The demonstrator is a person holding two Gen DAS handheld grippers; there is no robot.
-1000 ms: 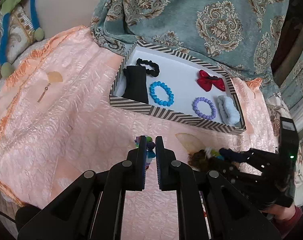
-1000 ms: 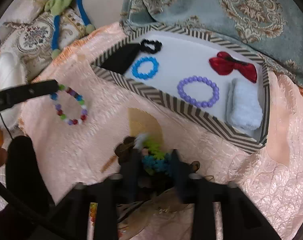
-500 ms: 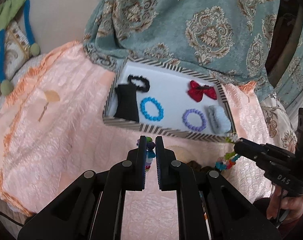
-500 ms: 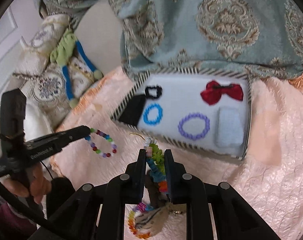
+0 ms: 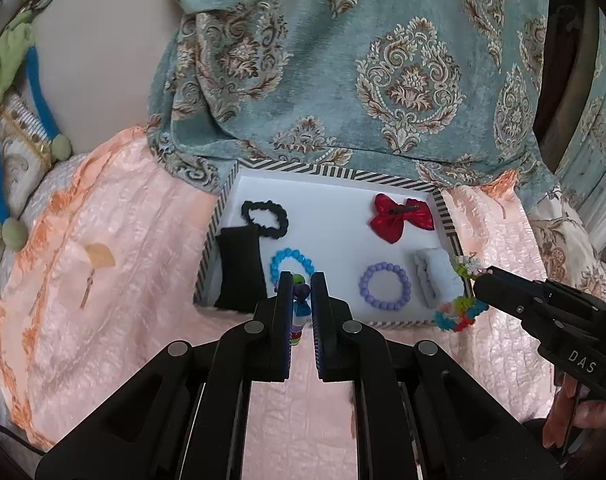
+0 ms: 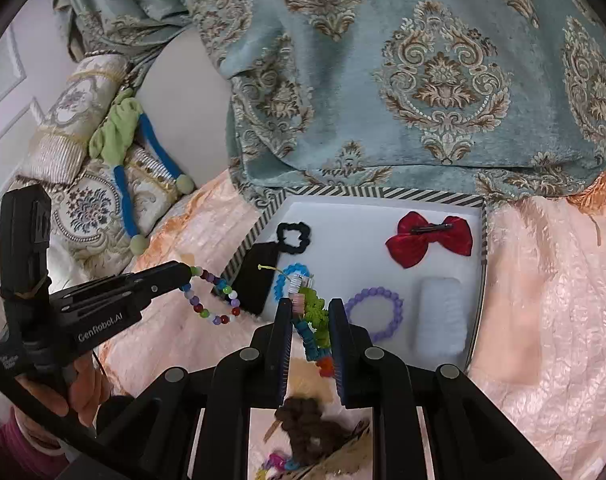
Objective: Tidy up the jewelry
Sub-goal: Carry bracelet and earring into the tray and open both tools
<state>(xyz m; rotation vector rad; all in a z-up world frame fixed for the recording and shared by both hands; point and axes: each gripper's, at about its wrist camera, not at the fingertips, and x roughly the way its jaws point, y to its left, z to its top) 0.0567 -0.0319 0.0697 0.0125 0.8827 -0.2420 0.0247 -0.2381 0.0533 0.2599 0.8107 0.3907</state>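
My left gripper (image 5: 302,286) is shut on a multicoloured bead bracelet (image 5: 299,312), which hangs from its tips in the right wrist view (image 6: 213,300). My right gripper (image 6: 311,308) is shut on a woven bracelet (image 6: 315,324) in green, blue and orange; it dangles in the left wrist view (image 5: 459,312). Both hang in front of the striped tray (image 5: 343,172), also seen in the right wrist view (image 6: 383,192). The tray holds a black scrunchie (image 5: 265,218), black pouch (image 5: 239,268), blue bracelet (image 5: 293,262), purple bracelet (image 5: 385,286), red bow (image 5: 401,216) and pale blue scrunchie (image 5: 437,280).
A peach quilted cover (image 5: 123,260) lies under everything. A teal patterned drape (image 5: 363,60) hangs behind the tray. Patterned cushions and a green-and-blue toy (image 6: 123,152) sit at far left. A brown furry item (image 6: 307,432) and more trinkets lie below my right gripper.
Both grippers have risen from the cover with their bracelets. The right one lifted its woven bracelet off the pile near the brown item. The tray now sits farther below and ahead.
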